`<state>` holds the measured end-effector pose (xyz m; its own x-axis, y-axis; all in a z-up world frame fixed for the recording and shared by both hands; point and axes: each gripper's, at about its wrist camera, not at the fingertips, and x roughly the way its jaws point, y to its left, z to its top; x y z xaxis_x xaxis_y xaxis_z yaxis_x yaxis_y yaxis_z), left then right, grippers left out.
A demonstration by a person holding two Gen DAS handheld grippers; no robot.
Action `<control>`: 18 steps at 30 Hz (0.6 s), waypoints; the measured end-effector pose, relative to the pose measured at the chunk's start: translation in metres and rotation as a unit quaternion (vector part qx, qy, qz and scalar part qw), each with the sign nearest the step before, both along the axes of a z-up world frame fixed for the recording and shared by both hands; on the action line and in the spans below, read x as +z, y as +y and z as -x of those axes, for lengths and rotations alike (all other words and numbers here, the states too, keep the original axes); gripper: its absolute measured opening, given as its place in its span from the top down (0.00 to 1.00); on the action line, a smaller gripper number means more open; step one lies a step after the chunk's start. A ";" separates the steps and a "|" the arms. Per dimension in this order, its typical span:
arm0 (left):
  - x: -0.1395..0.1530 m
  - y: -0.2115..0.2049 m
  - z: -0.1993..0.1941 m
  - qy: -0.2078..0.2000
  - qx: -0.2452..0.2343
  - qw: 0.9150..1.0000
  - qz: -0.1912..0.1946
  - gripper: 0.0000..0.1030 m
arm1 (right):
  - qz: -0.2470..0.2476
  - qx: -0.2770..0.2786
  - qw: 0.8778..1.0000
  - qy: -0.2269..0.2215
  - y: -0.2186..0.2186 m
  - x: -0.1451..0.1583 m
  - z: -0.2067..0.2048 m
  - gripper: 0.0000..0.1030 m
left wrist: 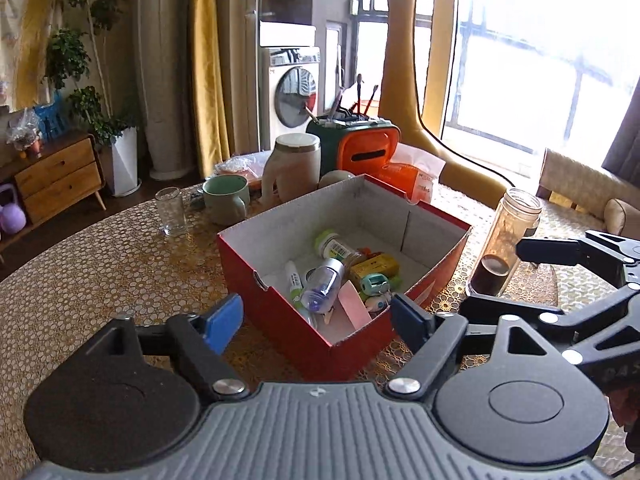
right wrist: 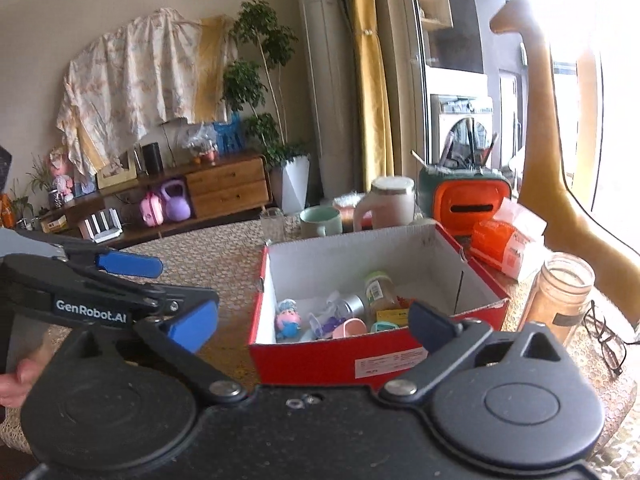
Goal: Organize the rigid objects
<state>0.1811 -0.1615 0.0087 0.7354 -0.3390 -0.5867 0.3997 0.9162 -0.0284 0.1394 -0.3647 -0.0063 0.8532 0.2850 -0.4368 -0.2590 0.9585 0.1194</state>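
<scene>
Gold-patterned round table (left wrist: 100, 280) fills the near ground, w/ a window bright at far right. Red shoebox (left wrist: 288, 312) sits open mid-table, small stuff piled at its near end: clear bottle w/ silver cap (left wrist: 324, 284), green-lidded jar (left wrist: 340, 246), yellow pack (left wrist: 374, 266), white marker (left wrist: 294, 280), pink card (left wrist: 354, 306).

Left gripper (left wrist: 316, 316) hangs just short of the box's near corner, blue pads spread wide, nothing between them. Right gripper (right wrist: 312, 326) sits in front of the box's near long side, jaws also wide apart, empty.

Left-wrist view only: dark cap (left wrist: 492, 274) at the foot of the tall clear jar (left wrist: 510, 236), right of the box; a black finger of the right gripper pokes in beside it.

Right-wrist view only: pink-and-blue toy figure (right wrist: 287, 318) in the box's left end, white label (right wrist: 390, 362) on the box's near wall, glasses (right wrist: 604, 336) lying right of the jar, and the left gripper's blue pads at left w/ a hand (right wrist: 16, 380) behind.

Farther back in both: green mug (left wrist: 224, 200), drinking glass (left wrist: 171, 211), beige jug (left wrist: 294, 168), orange-green caddy (left wrist: 360, 144) holding brushes. Sideboard and potted plant stand at far left.
</scene>
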 end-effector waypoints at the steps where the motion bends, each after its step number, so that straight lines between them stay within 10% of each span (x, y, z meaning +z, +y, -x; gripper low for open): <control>1: 0.001 0.001 0.003 0.000 0.000 1.000 0.005 0.17 | 0.000 0.002 1.000 -0.003 0.000 0.001 0.003 0.00; 18: 0.002 0.013 0.046 -0.001 0.016 0.999 0.034 0.03 | -0.048 -0.026 0.998 -0.013 -0.016 0.005 0.047 0.00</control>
